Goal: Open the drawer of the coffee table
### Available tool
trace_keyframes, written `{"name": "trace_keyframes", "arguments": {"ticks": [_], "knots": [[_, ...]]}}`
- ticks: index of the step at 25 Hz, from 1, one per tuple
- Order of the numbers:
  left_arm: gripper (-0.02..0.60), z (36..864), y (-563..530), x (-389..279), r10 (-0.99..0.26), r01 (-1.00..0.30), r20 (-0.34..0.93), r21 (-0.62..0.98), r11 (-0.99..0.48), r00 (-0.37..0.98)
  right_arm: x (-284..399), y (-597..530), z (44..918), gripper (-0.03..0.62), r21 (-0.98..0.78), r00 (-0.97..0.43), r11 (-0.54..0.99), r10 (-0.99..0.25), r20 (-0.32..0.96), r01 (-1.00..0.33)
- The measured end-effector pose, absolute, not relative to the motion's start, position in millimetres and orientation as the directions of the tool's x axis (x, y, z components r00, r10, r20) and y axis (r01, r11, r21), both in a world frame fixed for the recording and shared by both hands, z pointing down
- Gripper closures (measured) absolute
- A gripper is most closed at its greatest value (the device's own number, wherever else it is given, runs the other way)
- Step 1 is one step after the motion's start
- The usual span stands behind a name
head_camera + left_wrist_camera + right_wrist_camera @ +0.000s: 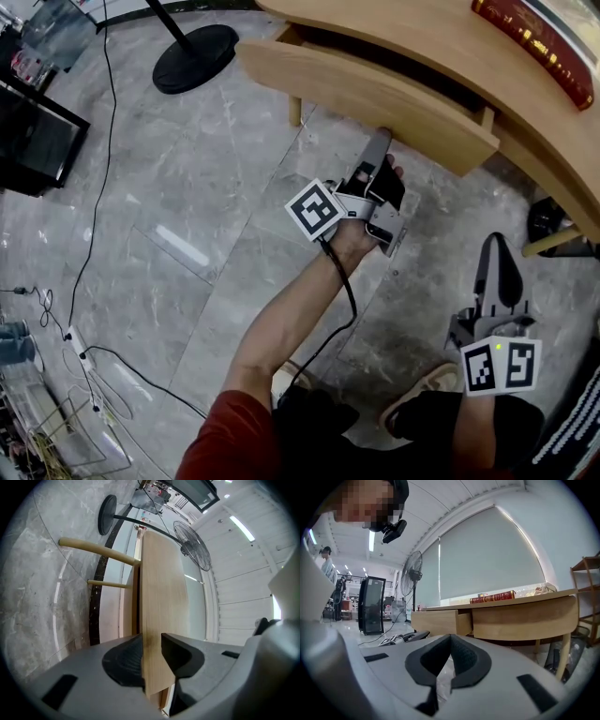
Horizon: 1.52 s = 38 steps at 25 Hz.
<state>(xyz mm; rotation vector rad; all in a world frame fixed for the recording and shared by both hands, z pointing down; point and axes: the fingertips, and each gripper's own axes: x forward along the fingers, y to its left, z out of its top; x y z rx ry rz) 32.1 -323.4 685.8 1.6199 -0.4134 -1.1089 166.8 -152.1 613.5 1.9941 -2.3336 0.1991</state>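
Drawer (366,94), standing partly out from under the tabletop (441,37): my left hand-held gripper (378,148) clamps its front panel's lower edge as a pulling hold, while my right hand-held gripper (497,246) hangs low, jaws together, empty, seemingly unneeded.

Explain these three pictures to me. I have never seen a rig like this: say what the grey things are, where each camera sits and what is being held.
No robot here: a person holds a two-jaw gripper in each hand. The head view comes from a camera on the person's head, looking down. The other two cameras ride on the grippers and look along their jaws. The left gripper is closed on the front of the already pulled-out drawer of the wooden coffee table. The right gripper hangs clear of the table, shut and empty. A red book lies on the table.
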Motion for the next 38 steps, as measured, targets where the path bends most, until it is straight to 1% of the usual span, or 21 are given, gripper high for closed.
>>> {"name": "trace_keyframes", "arguments": {"ticks": [2,9,13,15,20,38], "knots": [[0.459,687,-324,31,-0.739,0.268,-0.45,0.893,-0.362,0.501,165,-152,616,0.597,-0.049,-0.164,0.159,-0.977,0.136,-0.986],[0.455,688,-318,28,-0.733,0.291,-0.483,0.875,-0.386,0.479,169,-147,622,0.597,-0.057,-0.153,0.146,-0.978,0.142,-0.988],[0.432,689,-318,28,-0.729,0.306,-0.508,0.861,-0.406,0.459,169,-145,629,0.597,-0.055,-0.154,0.147,-0.977,0.148,-0.988],[0.403,688,-320,28,-0.725,0.304,-0.52,0.854,-0.423,0.452,168,-143,632,0.597,-0.055,-0.154,0.147,-0.976,0.151,-0.988],[0.385,685,-328,30,-0.712,0.321,-0.553,0.833,-0.451,0.433,171,-144,635,0.597,-0.059,-0.151,0.143,-0.976,0.155,-0.988],[0.393,685,-302,13,-0.716,0.329,-0.546,0.837,-0.438,0.436,158,-141,639,0.597,-0.032,-0.169,0.166,-0.972,0.162,-0.986]]}}
